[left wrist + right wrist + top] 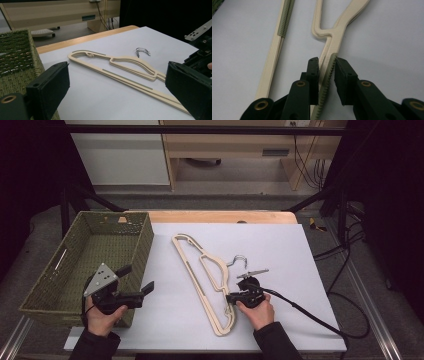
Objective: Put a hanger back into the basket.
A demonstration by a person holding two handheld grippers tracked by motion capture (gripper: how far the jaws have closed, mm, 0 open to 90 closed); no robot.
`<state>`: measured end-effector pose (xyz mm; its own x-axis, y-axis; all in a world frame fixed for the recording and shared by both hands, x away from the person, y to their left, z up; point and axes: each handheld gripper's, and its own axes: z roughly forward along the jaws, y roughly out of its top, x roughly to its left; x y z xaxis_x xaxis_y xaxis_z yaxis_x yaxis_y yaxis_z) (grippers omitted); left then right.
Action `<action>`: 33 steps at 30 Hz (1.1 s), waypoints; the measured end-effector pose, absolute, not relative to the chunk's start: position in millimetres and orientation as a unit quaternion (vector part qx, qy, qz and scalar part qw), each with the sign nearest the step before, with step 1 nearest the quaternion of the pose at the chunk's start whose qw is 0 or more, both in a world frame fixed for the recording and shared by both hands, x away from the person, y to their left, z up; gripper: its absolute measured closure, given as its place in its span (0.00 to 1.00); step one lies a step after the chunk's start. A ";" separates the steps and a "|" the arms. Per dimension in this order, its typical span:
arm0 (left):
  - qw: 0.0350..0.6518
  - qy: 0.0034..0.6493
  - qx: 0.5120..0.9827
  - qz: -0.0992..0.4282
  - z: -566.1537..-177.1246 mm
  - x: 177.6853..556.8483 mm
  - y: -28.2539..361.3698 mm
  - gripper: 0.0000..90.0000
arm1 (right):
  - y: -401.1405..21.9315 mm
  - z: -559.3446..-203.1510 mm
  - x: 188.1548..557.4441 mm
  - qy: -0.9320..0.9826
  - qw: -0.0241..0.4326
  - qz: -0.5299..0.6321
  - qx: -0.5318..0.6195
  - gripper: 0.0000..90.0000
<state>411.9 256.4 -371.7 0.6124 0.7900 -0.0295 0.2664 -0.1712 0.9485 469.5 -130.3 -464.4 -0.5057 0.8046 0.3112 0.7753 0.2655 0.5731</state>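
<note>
A stack of cream plastic hangers (pixel 192 277) with metal hooks (pixel 239 259) lies on the white sheet (pixel 280 245). My right gripper (pixel 229 297) reaches in from the right at the stack's near end. In the right gripper view its pads (pixel 327 62) are shut on a hanger arm (pixel 331 47) with a ribbed grey strip. My left gripper (pixel 137 278) stands open by the near right corner of the green woven basket (pixel 145 240), with nothing between its fingers. In the left gripper view the hangers (pixel 127 79) lie beyond the wide-apart jaws (pixel 117 72).
The basket (pixel 17 55) takes up the table's left side and its inside looks bare. The white sheet ends at a wooden table edge (pixel 220 216) at the back. A black cable (pixel 310 315) trails right from the right gripper. A dark frame surrounds the table.
</note>
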 end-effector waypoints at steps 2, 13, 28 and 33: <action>0.531 0.366 0.724 0.246 -372.2 412.3 256.3 0.06 | -131.4 -462.7 469.4 0.794 0.024 0.343 0.501 0.85; 0.528 0.365 0.727 0.244 -373.5 412.7 254.7 0.06 | -141.9 -463.7 472.6 0.793 0.050 0.329 0.510 0.77; 0.527 0.362 0.730 0.241 -374.3 412.7 251.3 0.06 | -146.9 -464.3 472.7 0.790 0.038 0.326 0.518 0.89; 0.527 0.360 0.731 0.240 -373.8 411.6 248.3 0.06 | -151.4 -455.2 468.5 0.790 0.057 0.343 0.506 0.89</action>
